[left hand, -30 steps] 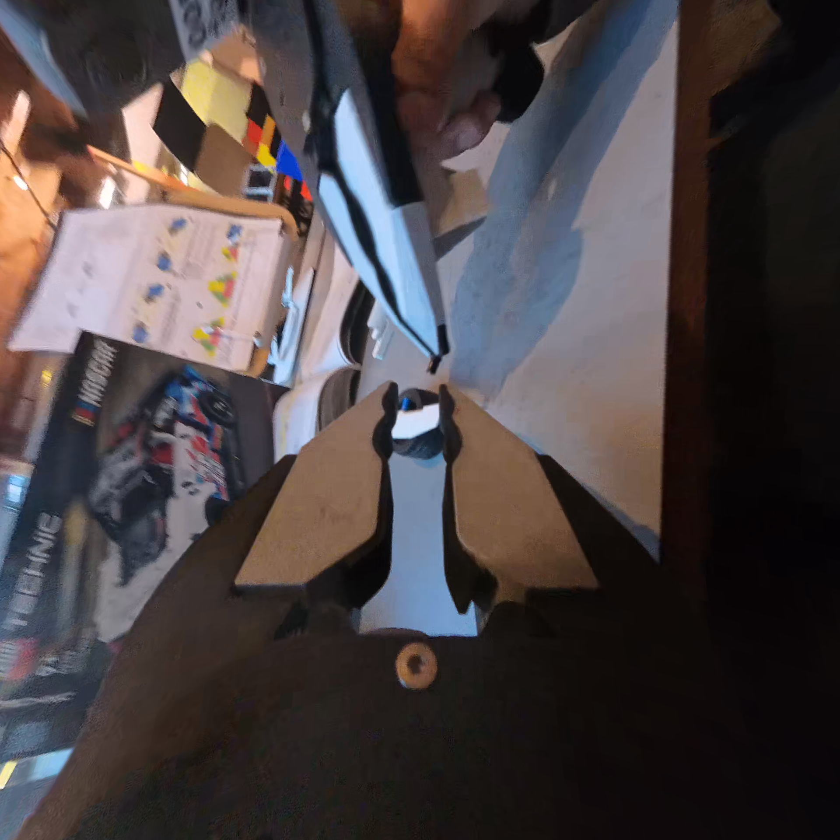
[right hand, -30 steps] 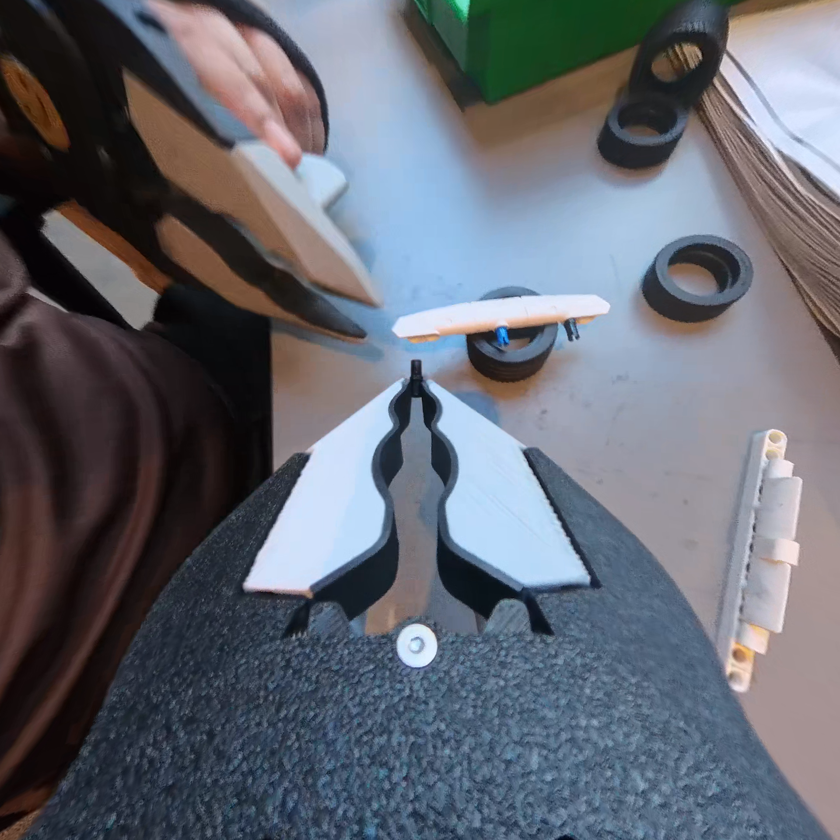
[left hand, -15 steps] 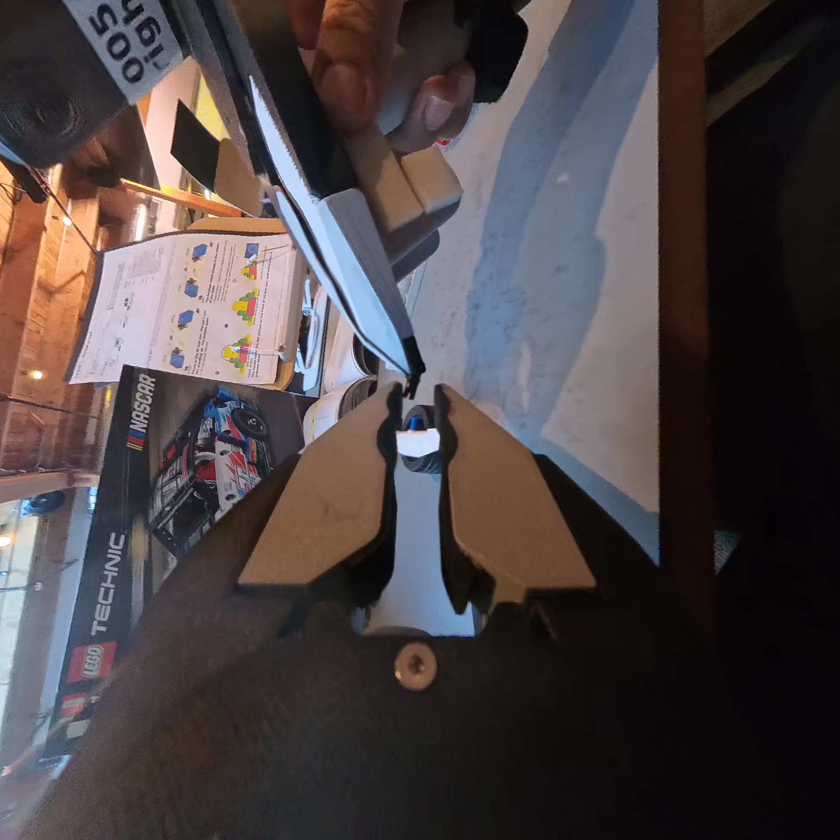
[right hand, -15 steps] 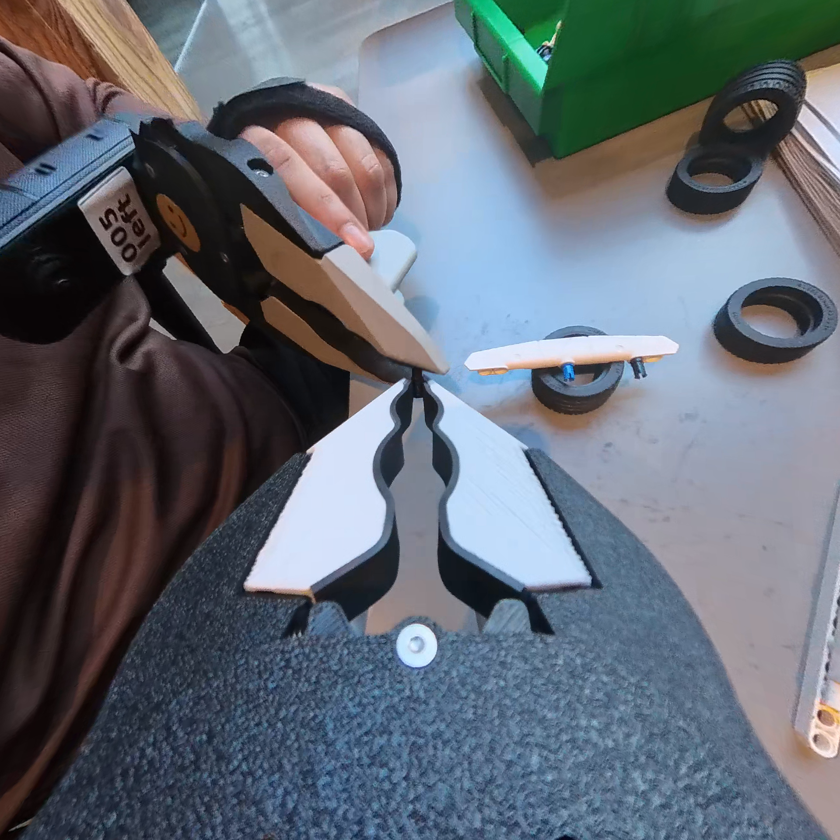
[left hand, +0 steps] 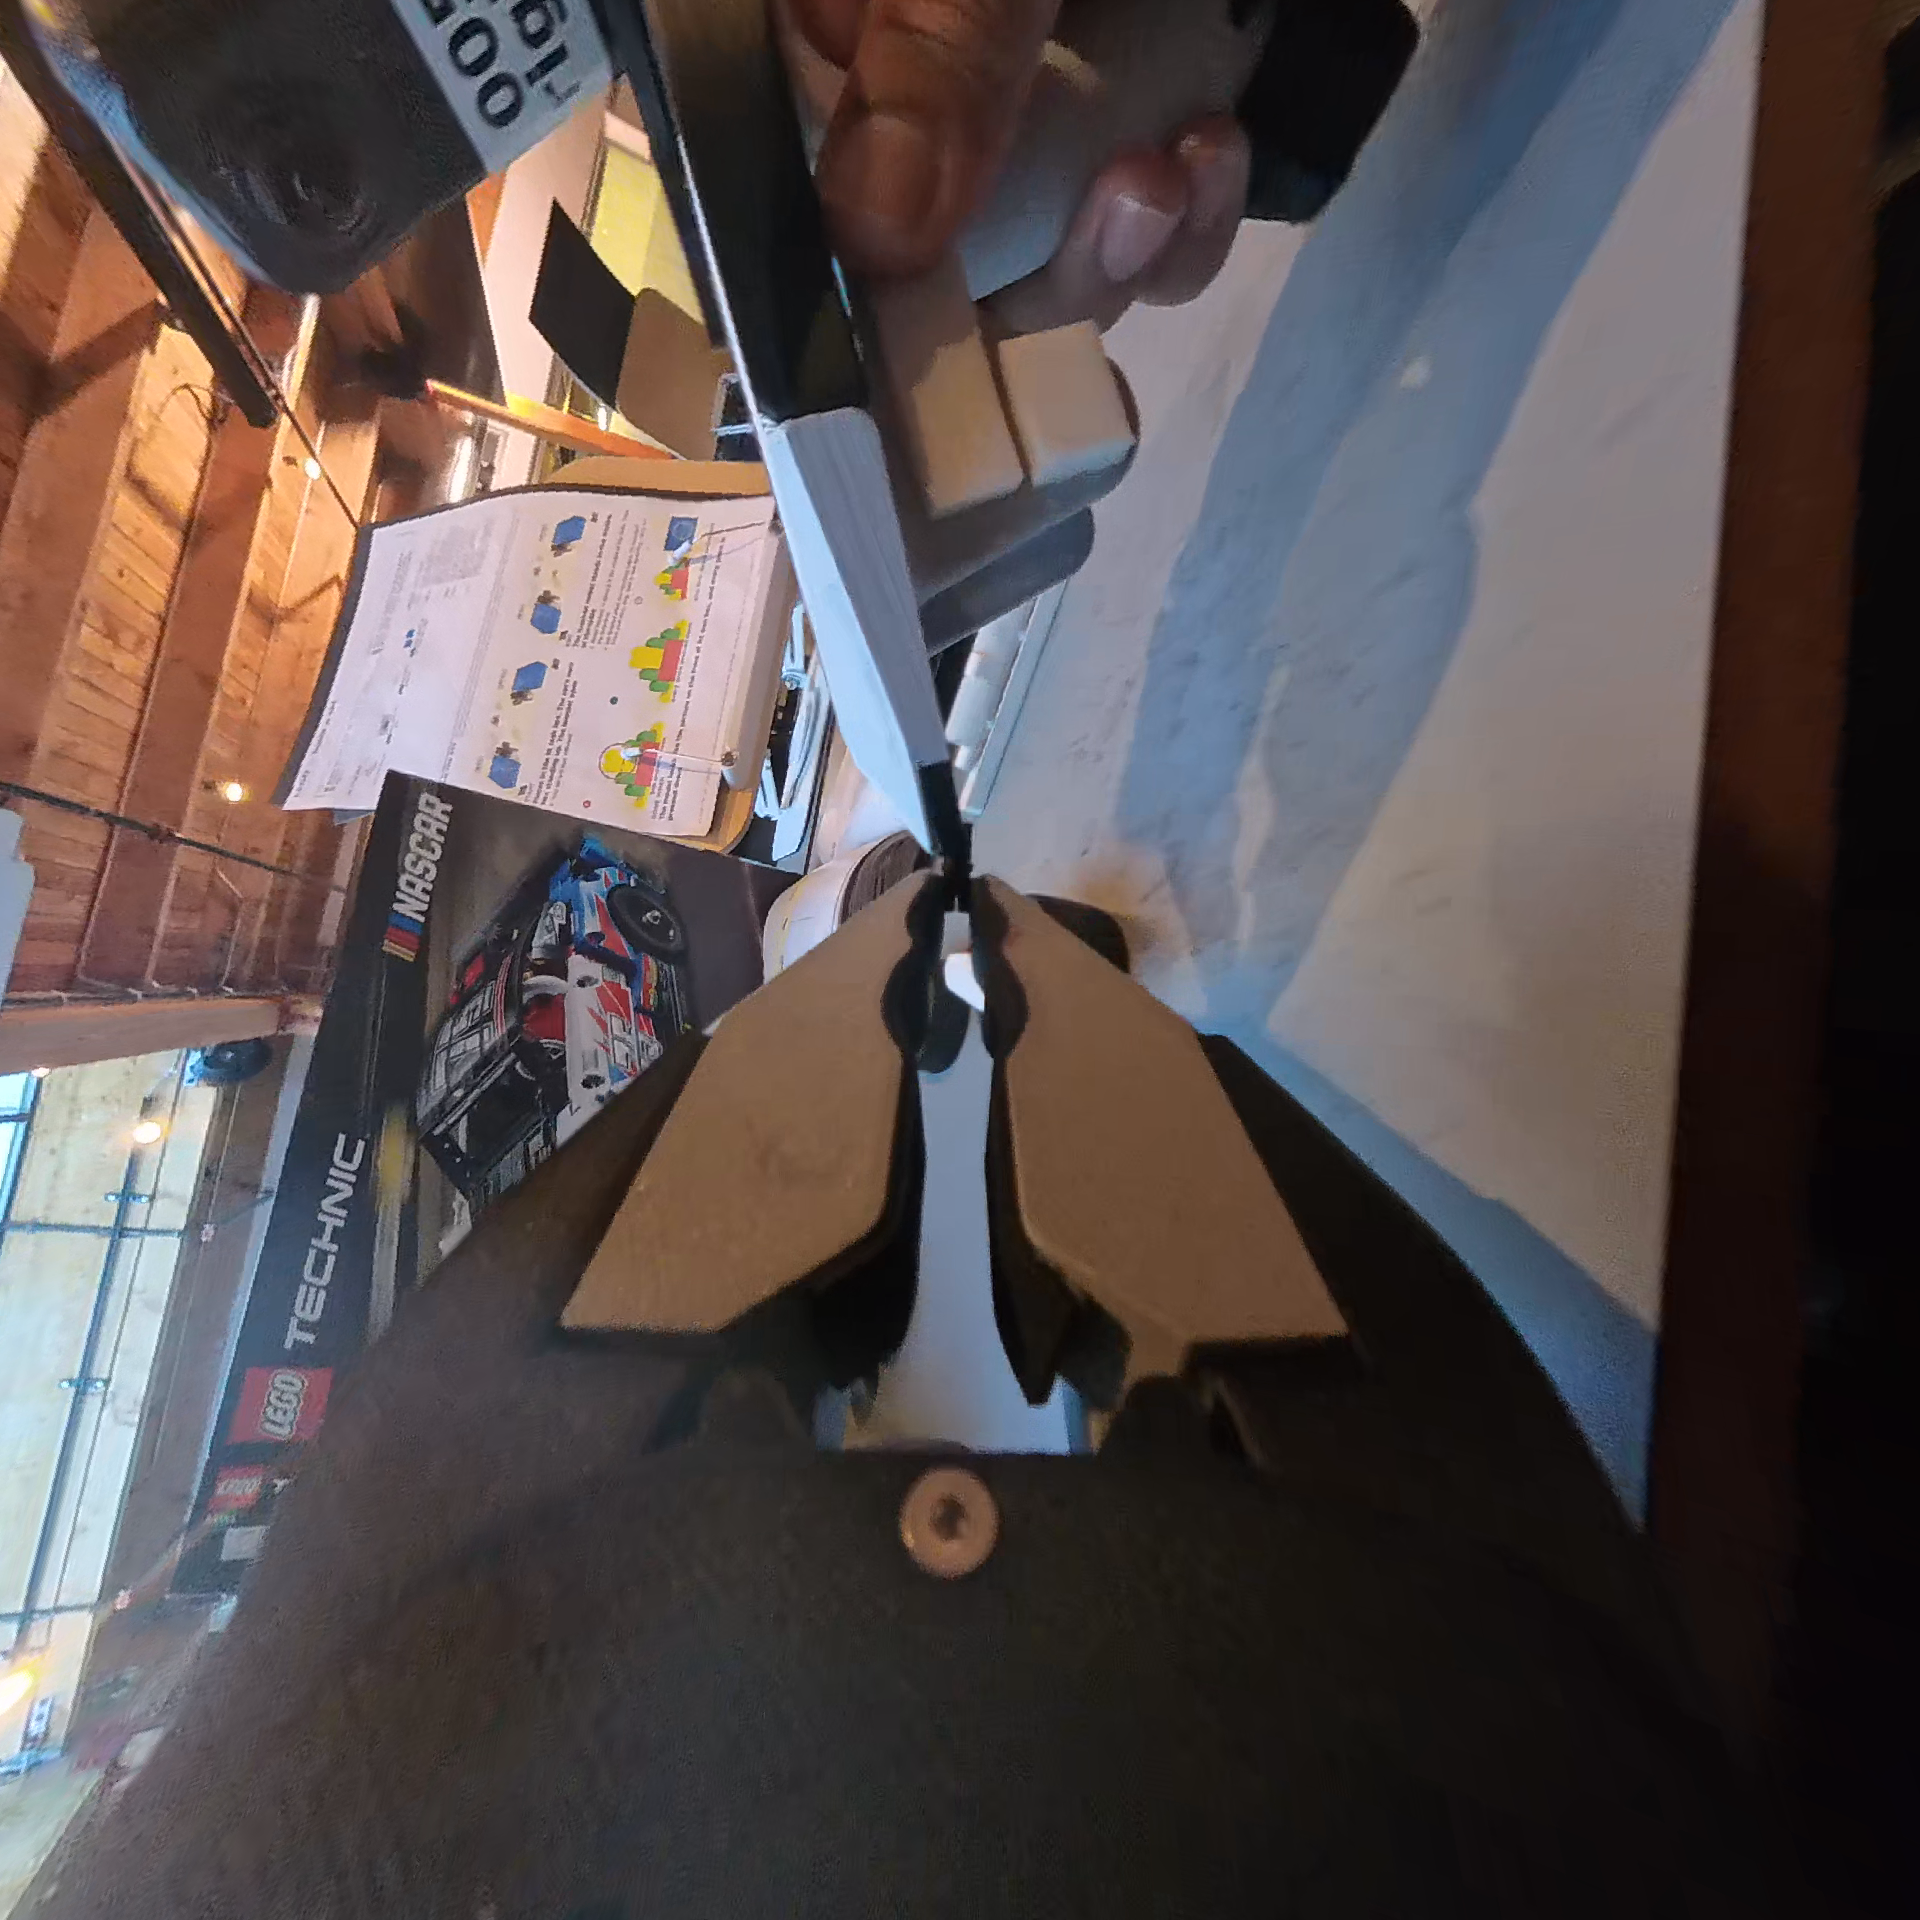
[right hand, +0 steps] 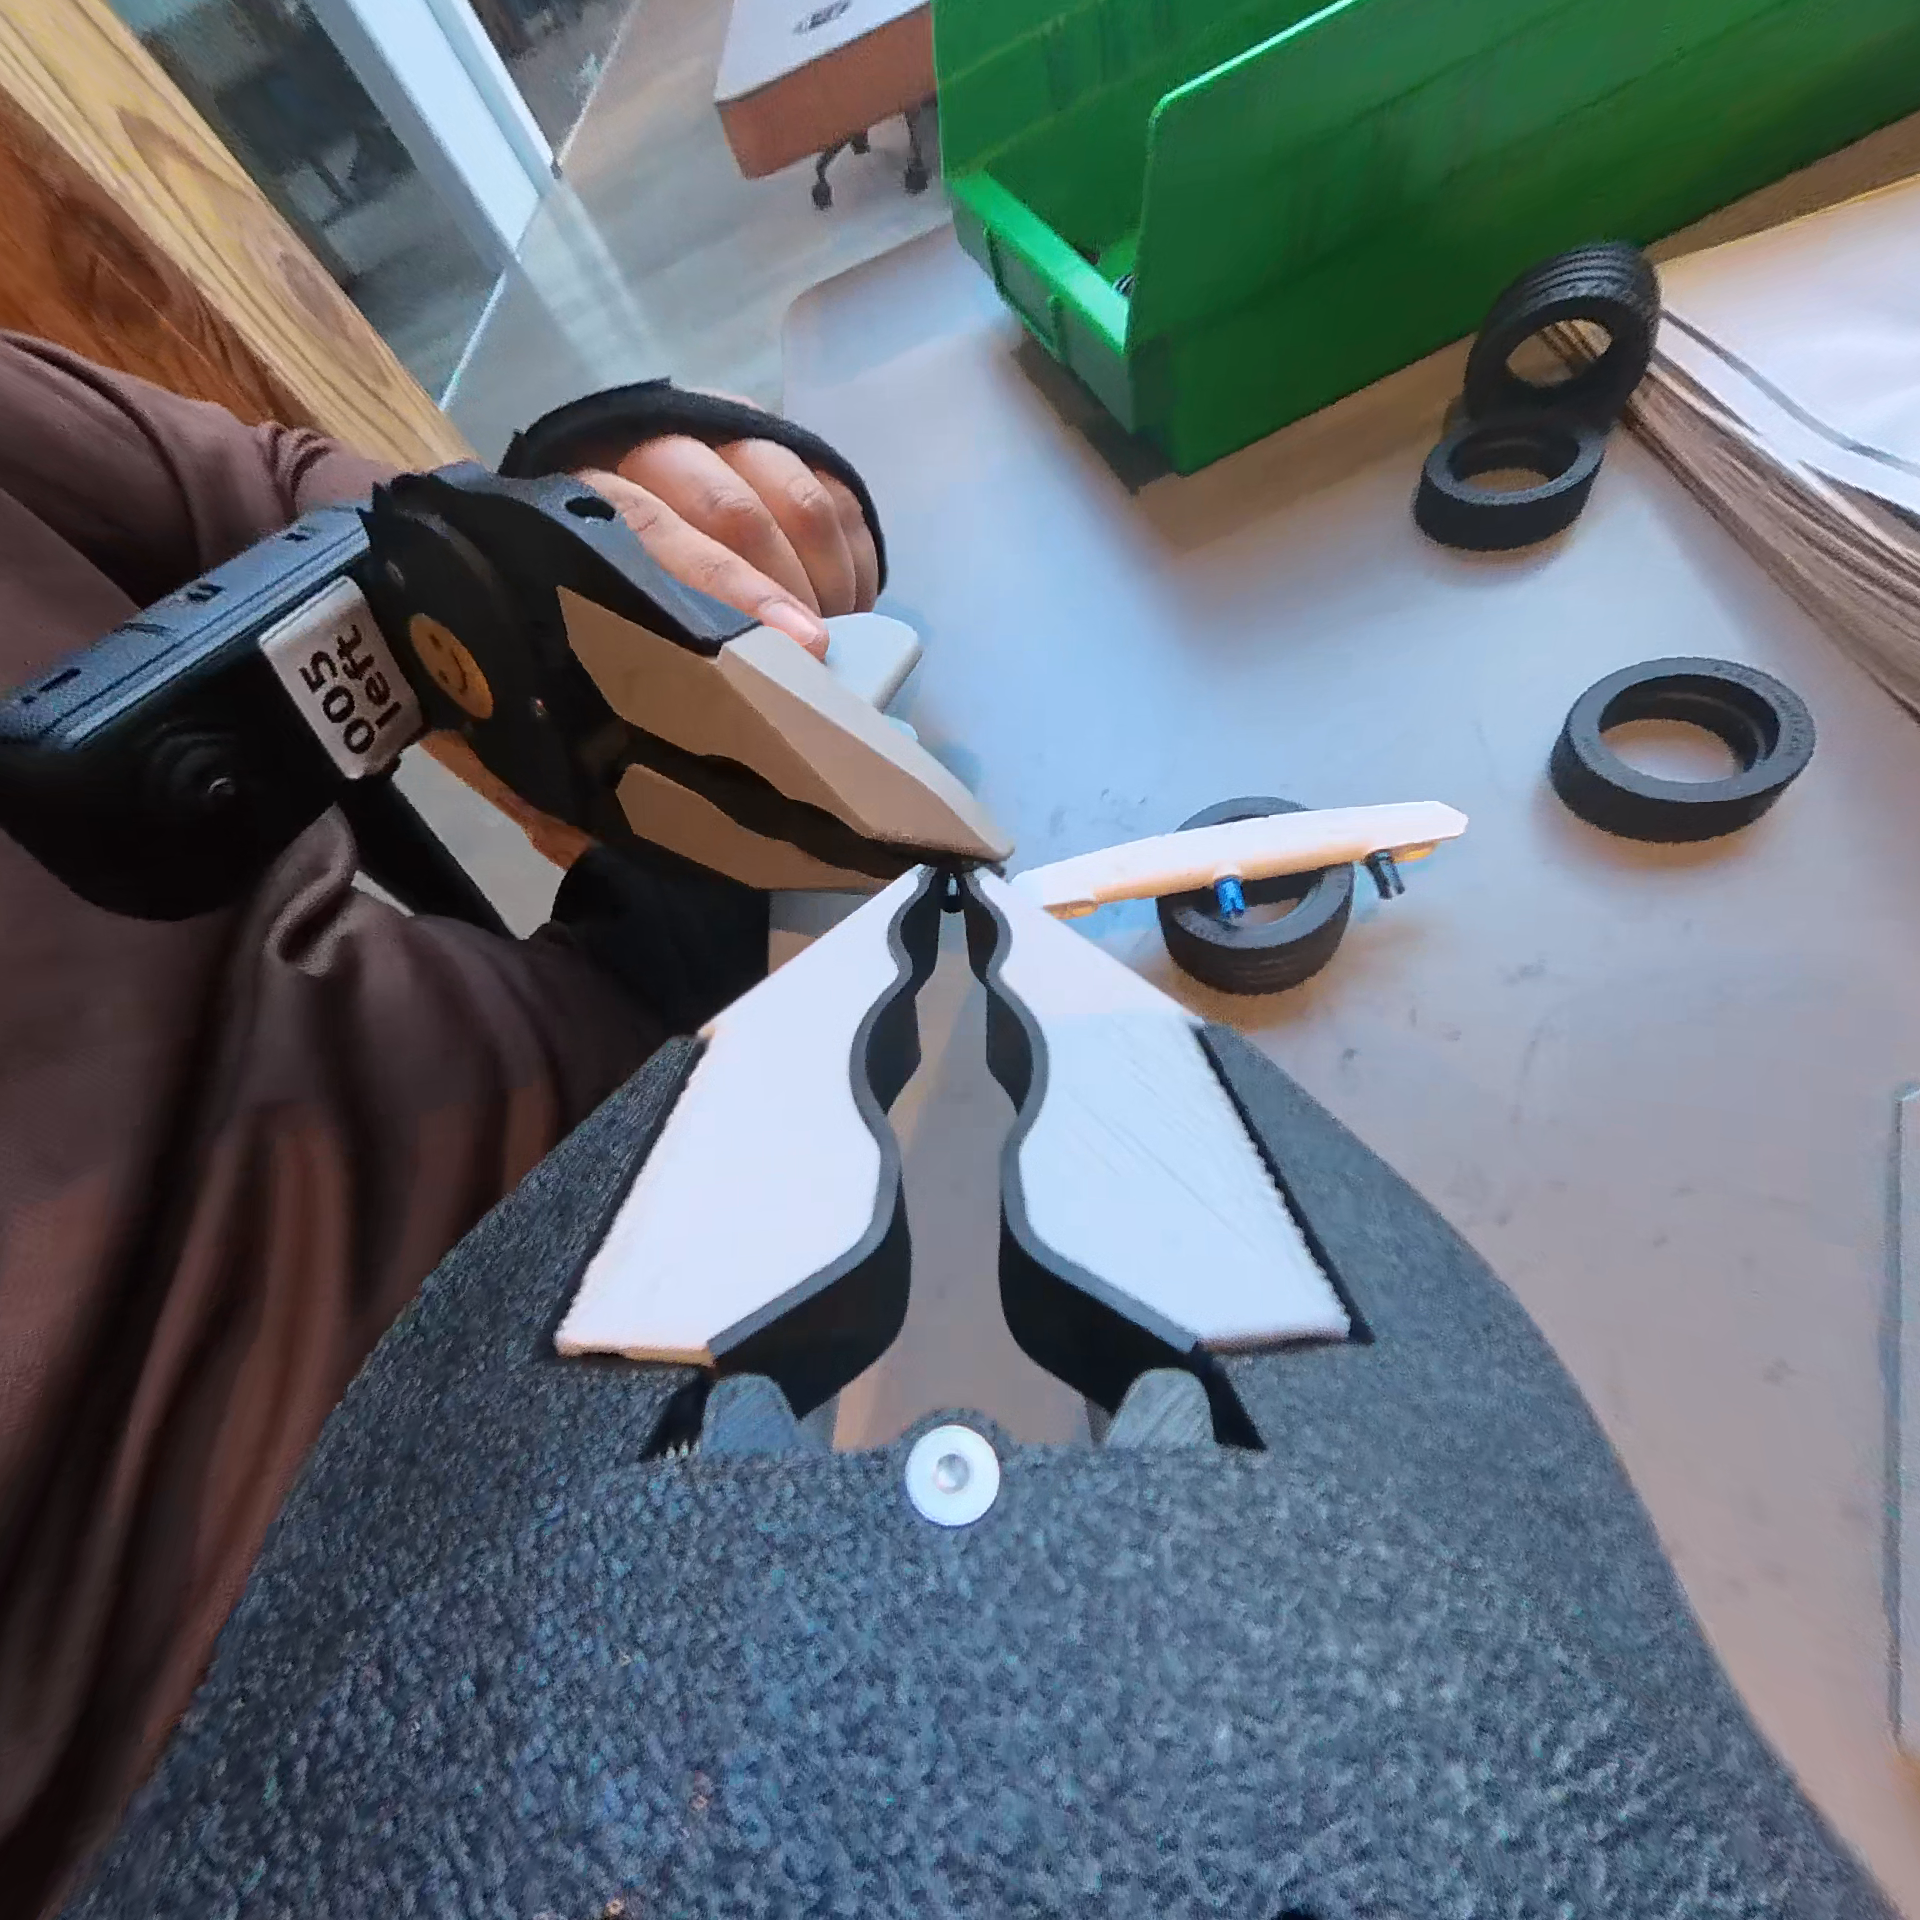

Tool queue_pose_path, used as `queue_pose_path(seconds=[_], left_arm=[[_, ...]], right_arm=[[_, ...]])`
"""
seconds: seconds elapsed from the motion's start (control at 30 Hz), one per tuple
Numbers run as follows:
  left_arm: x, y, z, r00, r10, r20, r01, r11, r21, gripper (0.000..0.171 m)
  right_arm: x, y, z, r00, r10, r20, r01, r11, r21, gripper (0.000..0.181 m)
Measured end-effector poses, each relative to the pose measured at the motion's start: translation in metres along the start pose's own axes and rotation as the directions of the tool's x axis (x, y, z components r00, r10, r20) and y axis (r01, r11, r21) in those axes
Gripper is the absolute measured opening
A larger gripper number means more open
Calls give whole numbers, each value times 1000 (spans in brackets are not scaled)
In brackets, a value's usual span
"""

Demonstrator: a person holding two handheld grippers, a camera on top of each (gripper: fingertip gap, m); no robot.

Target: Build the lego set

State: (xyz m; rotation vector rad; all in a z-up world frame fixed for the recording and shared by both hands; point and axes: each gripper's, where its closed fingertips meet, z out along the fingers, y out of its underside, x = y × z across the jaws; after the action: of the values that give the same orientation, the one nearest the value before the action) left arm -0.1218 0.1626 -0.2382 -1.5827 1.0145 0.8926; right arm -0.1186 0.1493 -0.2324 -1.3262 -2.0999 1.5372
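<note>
Since a second ago we are bringing the two grippers tip to tip: our left gripper (right hand: 982,857), well apart from the other back then, is now meeting our right gripper (right hand: 948,885) at centre frame of the right wrist view. Our right gripper is staying clenched on a tiny black plastic connector pin (right hand: 951,891); our left gripper is closing beside that same pin, though we cannot tell whether it is gripping it. We are judging the build as barely begun. Right of centre, a slim white plastic beam panel (right hand: 1247,857) with a blue pin and a black pin under it is resting across a ribbed black rubber tyre (right hand: 1252,940), while three more matt black tyres (right hand: 1681,750) are lying loose toward the upper right, near the glossy green plastic parts bin (right hand: 1351,208). In the left wrist view, the dark printed cardboard set box (left hand: 343,1195) and a white paper instruction sheet (left hand: 540,665) are standing at the left. Most of the assembly is still waiting on the smooth grey tabletop (right hand: 1558,1091).
</note>
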Motion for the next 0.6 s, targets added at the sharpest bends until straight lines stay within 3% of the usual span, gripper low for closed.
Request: queue_pose_path(seconds=[0.17, 0.6], left_arm=[[-9, 8, 2, 997, -45, 56, 44, 999, 14, 2], [-16, 21, 10, 987, -145, 65, 145, 989, 11, 2]], right_arm=[[7, -11, 3, 1000, 4, -17, -3, 998, 64, 4], [19, -17, 3, 997, 63, 38, -68, 987, 144, 9]])
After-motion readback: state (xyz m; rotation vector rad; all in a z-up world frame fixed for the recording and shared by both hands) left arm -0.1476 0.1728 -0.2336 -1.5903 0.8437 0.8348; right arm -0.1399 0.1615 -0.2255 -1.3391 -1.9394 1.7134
